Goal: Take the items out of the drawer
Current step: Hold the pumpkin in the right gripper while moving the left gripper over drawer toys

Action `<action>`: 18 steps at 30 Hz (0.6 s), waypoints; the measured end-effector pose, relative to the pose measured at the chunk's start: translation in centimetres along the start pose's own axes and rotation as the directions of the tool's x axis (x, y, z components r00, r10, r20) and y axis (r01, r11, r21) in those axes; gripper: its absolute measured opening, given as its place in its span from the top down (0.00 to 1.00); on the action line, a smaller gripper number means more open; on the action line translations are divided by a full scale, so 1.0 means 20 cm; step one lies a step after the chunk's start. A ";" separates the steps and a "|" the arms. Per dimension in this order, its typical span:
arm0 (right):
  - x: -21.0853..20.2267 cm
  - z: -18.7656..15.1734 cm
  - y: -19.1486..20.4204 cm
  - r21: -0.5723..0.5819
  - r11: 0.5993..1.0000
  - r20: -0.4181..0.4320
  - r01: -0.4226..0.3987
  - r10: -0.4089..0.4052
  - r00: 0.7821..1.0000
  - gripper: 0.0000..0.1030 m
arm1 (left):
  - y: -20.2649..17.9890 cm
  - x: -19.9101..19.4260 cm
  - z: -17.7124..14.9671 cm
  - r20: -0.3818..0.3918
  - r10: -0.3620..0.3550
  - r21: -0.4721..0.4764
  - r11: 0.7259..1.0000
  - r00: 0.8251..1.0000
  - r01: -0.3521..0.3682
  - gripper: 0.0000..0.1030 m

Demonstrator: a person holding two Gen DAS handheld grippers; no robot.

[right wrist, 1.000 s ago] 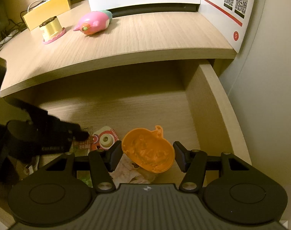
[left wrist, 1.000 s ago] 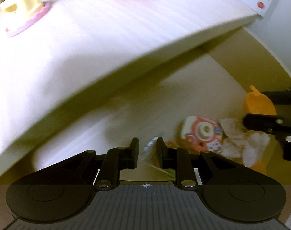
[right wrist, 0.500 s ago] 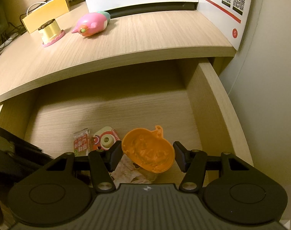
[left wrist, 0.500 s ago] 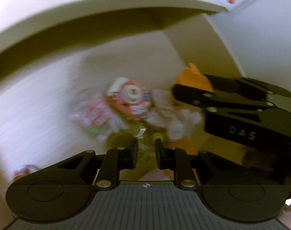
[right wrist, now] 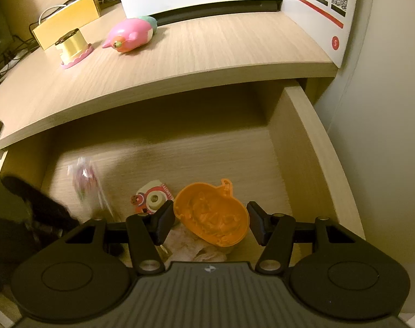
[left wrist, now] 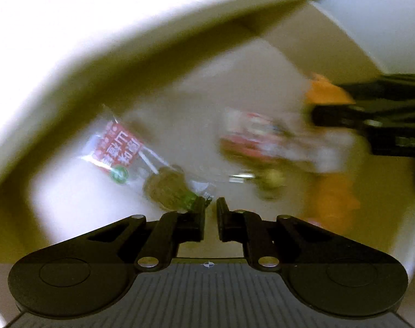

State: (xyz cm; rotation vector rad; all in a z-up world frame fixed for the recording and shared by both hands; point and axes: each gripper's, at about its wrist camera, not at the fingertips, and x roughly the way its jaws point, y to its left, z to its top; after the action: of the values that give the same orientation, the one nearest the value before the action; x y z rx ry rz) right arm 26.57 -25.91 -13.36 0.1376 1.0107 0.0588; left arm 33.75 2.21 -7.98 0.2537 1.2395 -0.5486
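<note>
Right wrist view: drawer (right wrist: 311,147) stands open under the table (right wrist: 196,54). Orange pumpkin mould (right wrist: 211,214) lies in the drawer, between the parted fingers of the right gripper (right wrist: 211,222), ungrasped, as half a second ago. Left of the pumpkin, the snack packet (left wrist: 142,161) has risen off the drawer floor, pinched at one corner by the nearly closed left gripper (left wrist: 210,210). Judgement: first extraction under way.

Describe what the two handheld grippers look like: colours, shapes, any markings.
Both are matte black. The left gripper and right gripper each have two flat rectangular fingers on angled link arms with silver pivot screws, two rounded lobes embossed with circles, and a grey ribbed body bearing a small centre mark. No cables, sleeves or hands show.
</note>
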 end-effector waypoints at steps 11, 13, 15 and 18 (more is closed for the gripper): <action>0.01 0.00 0.00 -0.014 1.000 -0.013 -0.017 0.017 1.000 0.44 | 0.12 -0.05 -0.07 0.177 0.226 -0.422 0.897 0.958 -0.133 0.85; 0.01 0.00 0.01 -0.019 1.000 -0.015 -0.017 0.017 1.000 0.44 | 0.07 0.00 -0.04 0.195 0.261 -0.419 0.894 0.945 -0.161 0.83; 0.01 0.00 0.01 -0.025 0.999 -0.017 -0.020 0.020 1.000 0.44 | 0.05 0.03 -0.02 0.202 0.299 -0.415 0.889 0.933 -0.195 0.84; 0.00 -0.01 0.01 -0.030 0.999 -0.020 -0.022 0.021 1.000 0.44 | 0.01 0.06 -0.01 0.206 0.270 -0.370 0.911 0.940 -0.181 0.83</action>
State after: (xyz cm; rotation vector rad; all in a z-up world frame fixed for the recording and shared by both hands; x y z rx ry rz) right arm 26.49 -25.76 -13.47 0.1205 1.0281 0.0951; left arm 33.93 2.20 -9.20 0.0254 1.0176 -0.1465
